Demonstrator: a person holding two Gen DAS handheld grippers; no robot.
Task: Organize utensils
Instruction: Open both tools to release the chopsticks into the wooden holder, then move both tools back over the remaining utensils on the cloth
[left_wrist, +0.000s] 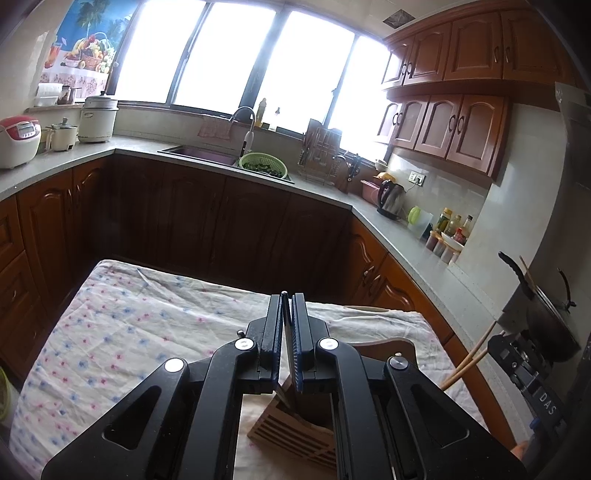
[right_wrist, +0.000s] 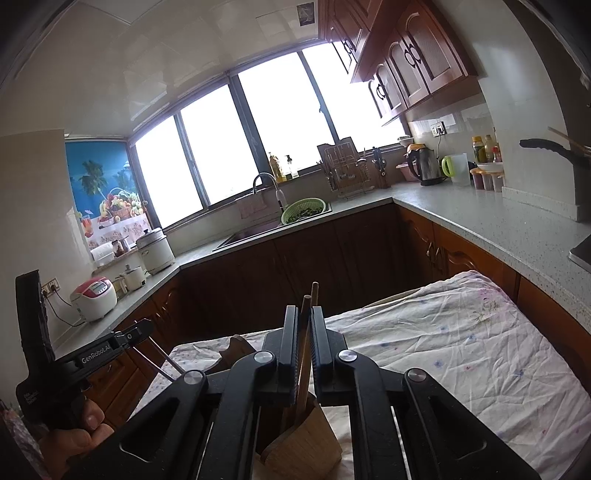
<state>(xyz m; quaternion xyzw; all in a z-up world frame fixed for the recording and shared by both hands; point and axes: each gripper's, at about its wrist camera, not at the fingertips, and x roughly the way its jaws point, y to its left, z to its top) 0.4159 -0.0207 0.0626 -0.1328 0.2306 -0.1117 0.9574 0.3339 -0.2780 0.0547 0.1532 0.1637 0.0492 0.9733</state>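
Note:
My left gripper (left_wrist: 287, 297) is shut on a thin metal utensil (left_wrist: 285, 325) whose lower end points down into a slotted wooden holder (left_wrist: 295, 439) on the floral cloth. My right gripper (right_wrist: 304, 310) is shut on a pair of brown wooden chopsticks (right_wrist: 309, 325) whose lower ends go into the same wooden holder (right_wrist: 306, 439) just below its fingers. The right gripper also shows at the right edge of the left wrist view, with the chopsticks (left_wrist: 469, 362) slanting out of it. The left gripper body shows at the left of the right wrist view (right_wrist: 103, 350), held by a hand.
A table under a floral cloth (left_wrist: 122, 332) carries a wooden board (left_wrist: 391, 345) behind the holder. Dark wood cabinets (left_wrist: 207, 221) and a grey countertop run around it, with a sink (left_wrist: 199, 153), a green colander (left_wrist: 263, 164), a kettle (left_wrist: 390, 197) and a rice cooker (left_wrist: 16, 140).

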